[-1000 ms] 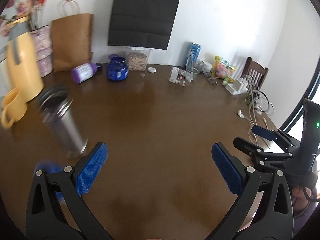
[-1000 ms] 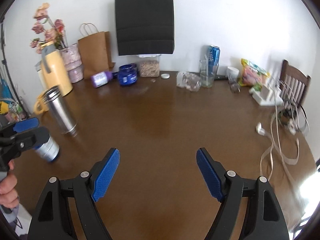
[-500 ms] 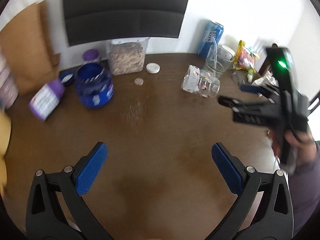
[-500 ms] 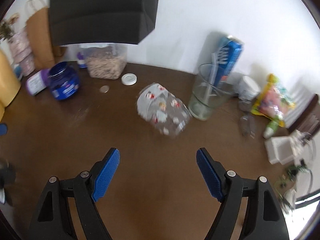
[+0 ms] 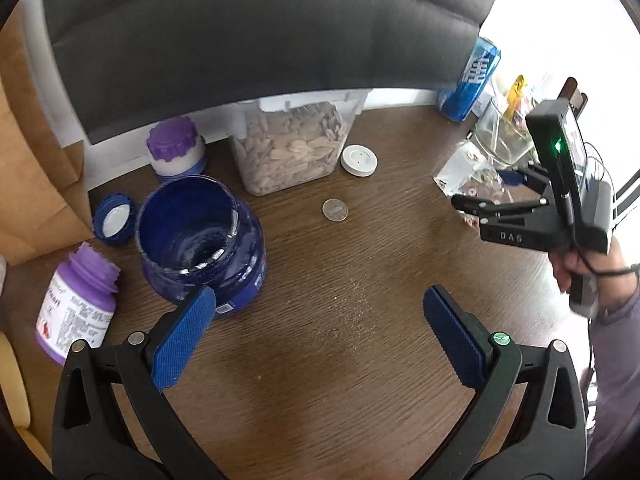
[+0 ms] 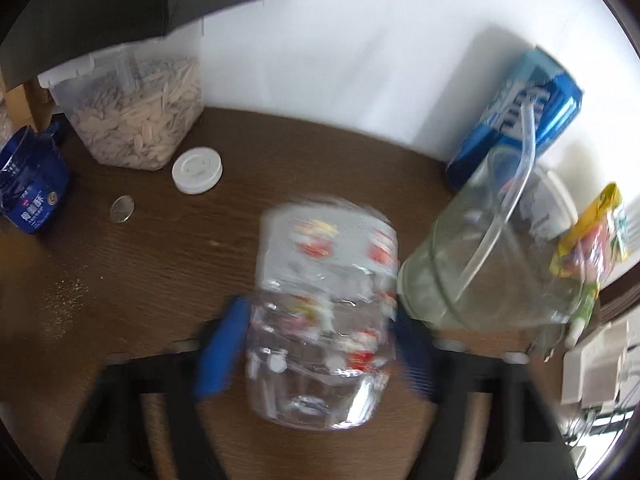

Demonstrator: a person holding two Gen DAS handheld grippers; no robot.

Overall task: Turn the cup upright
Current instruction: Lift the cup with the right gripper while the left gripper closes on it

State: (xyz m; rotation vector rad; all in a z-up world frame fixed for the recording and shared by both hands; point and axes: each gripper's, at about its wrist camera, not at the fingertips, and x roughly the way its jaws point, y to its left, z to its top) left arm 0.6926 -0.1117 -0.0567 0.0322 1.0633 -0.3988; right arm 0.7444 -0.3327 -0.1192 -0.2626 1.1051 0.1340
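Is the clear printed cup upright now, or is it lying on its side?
On its side: the cup lies on the table between the right gripper fingers.

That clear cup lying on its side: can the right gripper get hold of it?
Probably yes. The right gripper already has its fingers on either side of the cup, nothing between them, though blur hides whether they touch. The glass sits close alongside.

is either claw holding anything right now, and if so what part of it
The left claw is open and holds nothing. The right claw has its pads on either side of the patterned clear cup, around its body; blur hides whether they grip it.
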